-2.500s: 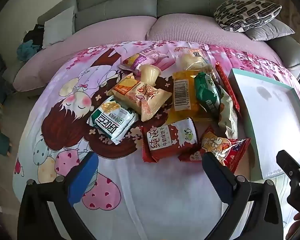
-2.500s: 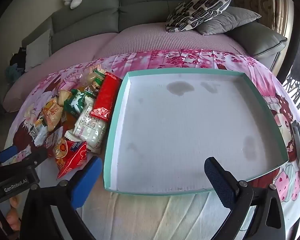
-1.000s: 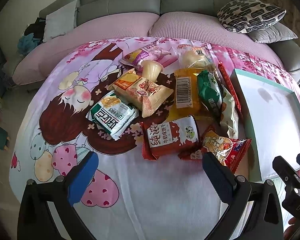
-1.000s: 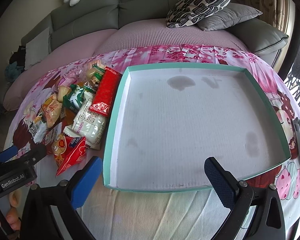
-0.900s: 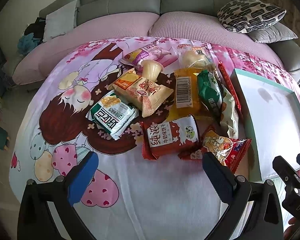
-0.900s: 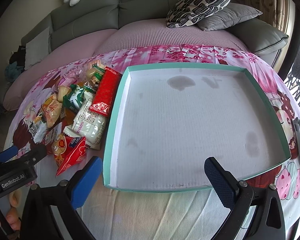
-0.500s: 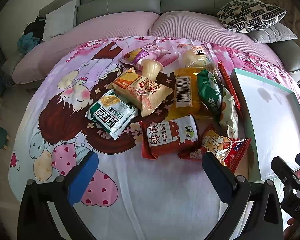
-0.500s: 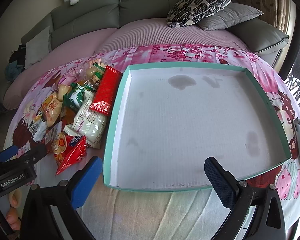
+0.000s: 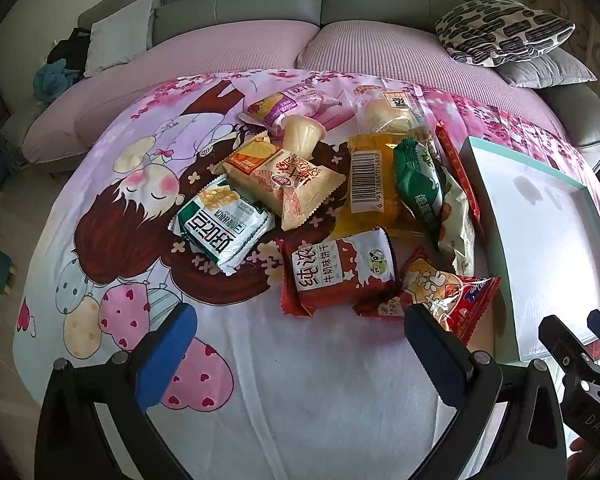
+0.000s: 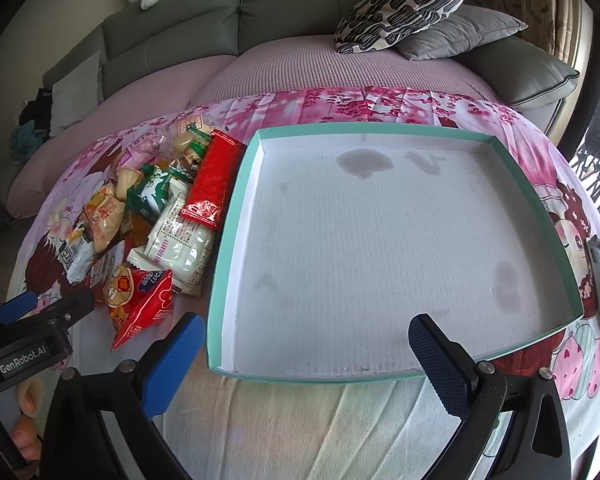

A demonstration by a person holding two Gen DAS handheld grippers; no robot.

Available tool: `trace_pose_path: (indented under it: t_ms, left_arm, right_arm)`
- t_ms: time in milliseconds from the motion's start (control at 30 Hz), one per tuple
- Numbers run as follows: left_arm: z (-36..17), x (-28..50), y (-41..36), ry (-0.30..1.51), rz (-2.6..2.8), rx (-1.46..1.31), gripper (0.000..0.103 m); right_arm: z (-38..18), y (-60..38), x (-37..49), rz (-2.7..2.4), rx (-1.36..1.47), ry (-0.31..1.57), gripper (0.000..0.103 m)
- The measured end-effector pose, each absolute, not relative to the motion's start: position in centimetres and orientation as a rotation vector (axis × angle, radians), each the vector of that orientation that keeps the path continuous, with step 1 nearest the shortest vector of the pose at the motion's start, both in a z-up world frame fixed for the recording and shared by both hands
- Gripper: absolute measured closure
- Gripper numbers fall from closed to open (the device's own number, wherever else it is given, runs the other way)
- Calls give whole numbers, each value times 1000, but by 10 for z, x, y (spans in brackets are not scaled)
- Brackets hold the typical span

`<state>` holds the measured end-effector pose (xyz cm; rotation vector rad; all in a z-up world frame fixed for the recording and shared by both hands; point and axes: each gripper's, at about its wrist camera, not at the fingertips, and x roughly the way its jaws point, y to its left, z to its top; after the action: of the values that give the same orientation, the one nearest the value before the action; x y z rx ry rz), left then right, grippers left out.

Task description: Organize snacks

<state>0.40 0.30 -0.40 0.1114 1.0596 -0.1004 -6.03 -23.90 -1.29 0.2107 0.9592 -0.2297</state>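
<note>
Your left gripper [image 9: 300, 344] hangs low over the cartoon-print pink cloth [image 9: 112, 216], jaws spread wide, nothing between them, touching nothing. Ahead of it sits the loose pile of wrapped snacks: green-and-white foil cracker packet [image 9: 220, 228] furthest left, then the orange-and-cream pillow pack [image 9: 288, 180], then the dark red biscuit packet with white lettering [image 9: 336, 272], closest to the jaws, with the bright red crinkly snack bag [image 9: 452, 296] just beside your right-hand finger. The packs overlap, so closing on the dark red one may drag its neighbours or pinch two wrappers at once. Slick foil can slip out of the pads if you only catch a sealed edge.

Further right, the shallow teal-rimmed white cardboard tray [image 10: 236, 216] lies bare, touching the pile's edge; the long red foil bar [image 10: 214, 180] lies just beside its left wall. Knock that wall and the light tray slides. Your right gripper [image 10: 304, 344] hovers at the tray's near rim, equally wide apart, empty, no contact visible.
</note>
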Motion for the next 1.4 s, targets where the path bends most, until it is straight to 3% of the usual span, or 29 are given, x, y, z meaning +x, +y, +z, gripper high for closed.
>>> trace_pose_path:
  t_ms: [667,1167,1400]
  left_arm:
    - [0,6,10,1040,-73,73,0]
    - [3,17,55,1011,-9,-81,0]
    - [-11,22,62,1096,12,-87,0]
  right_arm:
    - [-9,-236,-61,-209,222,930,0]
    - [0,-171,-35,76,193,826,0]
    - [-16,-149,-18,124,139,876,15]
